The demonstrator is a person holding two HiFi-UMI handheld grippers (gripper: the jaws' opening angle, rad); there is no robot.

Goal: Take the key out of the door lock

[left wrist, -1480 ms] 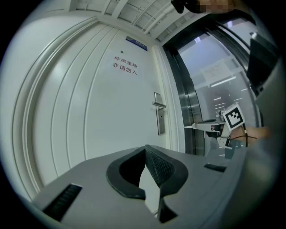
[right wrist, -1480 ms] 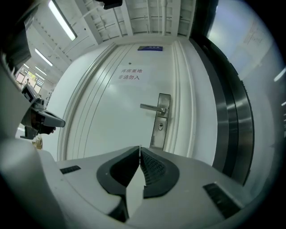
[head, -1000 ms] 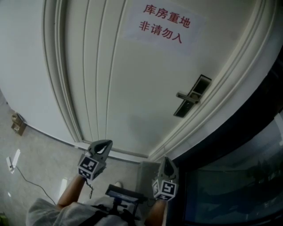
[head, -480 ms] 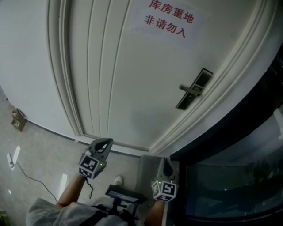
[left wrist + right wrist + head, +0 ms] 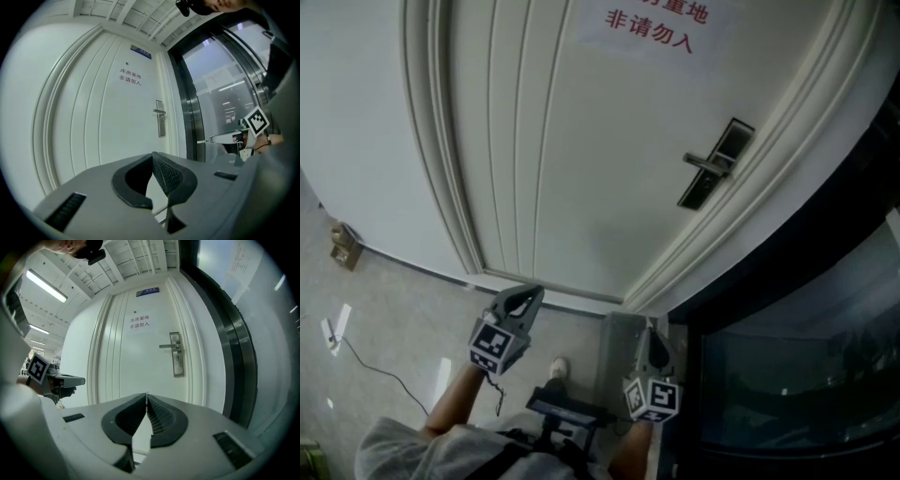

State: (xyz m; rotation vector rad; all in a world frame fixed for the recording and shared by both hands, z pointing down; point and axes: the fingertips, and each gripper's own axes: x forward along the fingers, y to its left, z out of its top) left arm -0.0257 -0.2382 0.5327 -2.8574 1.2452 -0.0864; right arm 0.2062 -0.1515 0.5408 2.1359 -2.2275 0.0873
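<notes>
Facing door [image 5: 581, 169] | left gripper [image 5: 523, 300], right gripper [image 5: 652, 342]: fingers closed, empty | lock plate [image 5: 717, 161] well apart, floor [image 5: 394, 309] between

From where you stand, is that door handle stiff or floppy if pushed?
Probably stiff: the door handle looks like a metal bar. Its sheen suggests a grip might slip. Fixed at one end to the lock plate, it likely pivots.

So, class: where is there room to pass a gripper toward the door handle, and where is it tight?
Clear: before the flat door panel, left of the handle. Tight: right of the lock plate, hemmed by door frame and glass wall.
</notes>
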